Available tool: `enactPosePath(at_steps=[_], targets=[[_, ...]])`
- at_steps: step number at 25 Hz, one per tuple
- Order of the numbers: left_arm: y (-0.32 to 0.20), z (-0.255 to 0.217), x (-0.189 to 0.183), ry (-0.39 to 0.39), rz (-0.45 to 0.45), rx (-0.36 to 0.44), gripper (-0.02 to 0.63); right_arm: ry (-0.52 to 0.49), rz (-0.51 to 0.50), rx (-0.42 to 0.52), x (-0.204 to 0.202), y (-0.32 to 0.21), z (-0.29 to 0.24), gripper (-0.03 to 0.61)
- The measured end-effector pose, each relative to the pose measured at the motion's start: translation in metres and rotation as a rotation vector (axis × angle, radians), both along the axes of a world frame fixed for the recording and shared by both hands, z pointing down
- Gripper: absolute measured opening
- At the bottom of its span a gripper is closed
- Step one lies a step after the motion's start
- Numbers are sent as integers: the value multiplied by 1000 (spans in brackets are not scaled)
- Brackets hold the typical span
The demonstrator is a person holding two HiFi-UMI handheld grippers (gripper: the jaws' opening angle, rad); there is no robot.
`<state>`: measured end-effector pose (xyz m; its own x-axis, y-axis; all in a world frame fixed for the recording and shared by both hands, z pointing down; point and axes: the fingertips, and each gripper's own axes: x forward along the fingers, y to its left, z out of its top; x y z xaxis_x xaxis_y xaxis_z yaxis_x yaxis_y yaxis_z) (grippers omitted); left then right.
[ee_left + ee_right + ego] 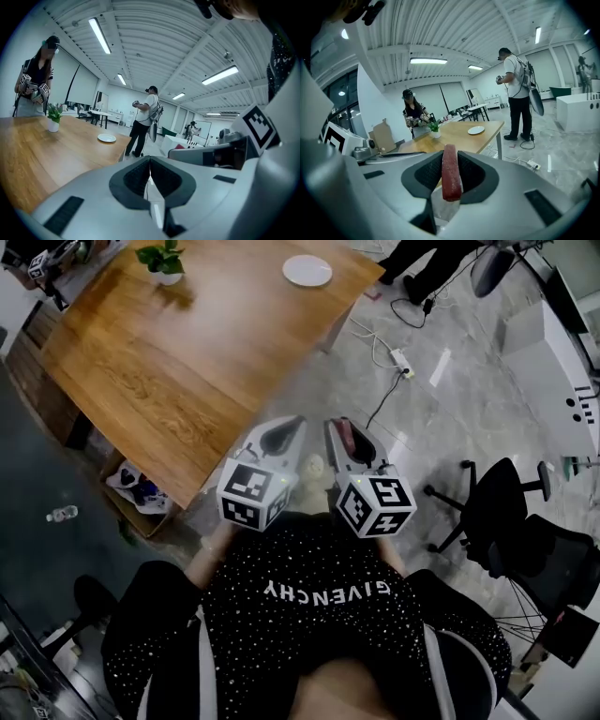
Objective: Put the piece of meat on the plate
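dark red slab of meat (451, 176) stands edge-on, clamped in right gripper (450, 151). left gripper (150, 161) closed, empty. round white plate (307, 271) near far corner of brown wooden table (169, 362), well apart. meat probably soft, light, slippery: grip mid-slab.

Dark red slab of meat (451, 172); white round plate (307, 271); honey-brown, wood-grained table (178, 371) — and the person's black top (309, 624), speckled white.

A potted plant (165, 261) is seen well ahead of the left tongs (294, 426), an office chair (497, 512) off right of the right tongs (338, 427).
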<state>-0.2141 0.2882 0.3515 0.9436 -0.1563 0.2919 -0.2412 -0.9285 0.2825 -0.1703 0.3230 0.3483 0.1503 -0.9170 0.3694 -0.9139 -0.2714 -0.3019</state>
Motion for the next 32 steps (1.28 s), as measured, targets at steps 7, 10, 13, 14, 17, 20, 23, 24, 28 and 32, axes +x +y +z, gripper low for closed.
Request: enactPosePath(at_steps=[7,10,13,14,17,20,23,24,28,32], targets=[[-24,2,58,-1,-18,11,9,13,-23,1,56,-24,1,97],[-33,5,79,-3,-22,14,9,18,-24,0,77,-31,4,97],[-38,10,94,-6,-27,13,9,17,-21,3,95,-35,8,97],[-39,12,98,-7,-30,12,9,16,-21,2,99,-36,10,97],[-43,16,110,-16,-43,14,9,12,-31,-5,111,-40,16,97],[-47,19,122,-18,-58,16,9,14,-43,-7,121,-45,19,97],[-50,19,132,-16,-60,18,9,19,-52,-5,130,-49,19,97],[-50,19,134,-17,-59,19,9,19,-54,-4,132,-51,19,97],[-53,24,143,-20,-65,12,9,16,-61,-8,140,-53,22,97],[-52,27,153,-25,-63,11,9,18,-64,-9,148,-52,23,97]])
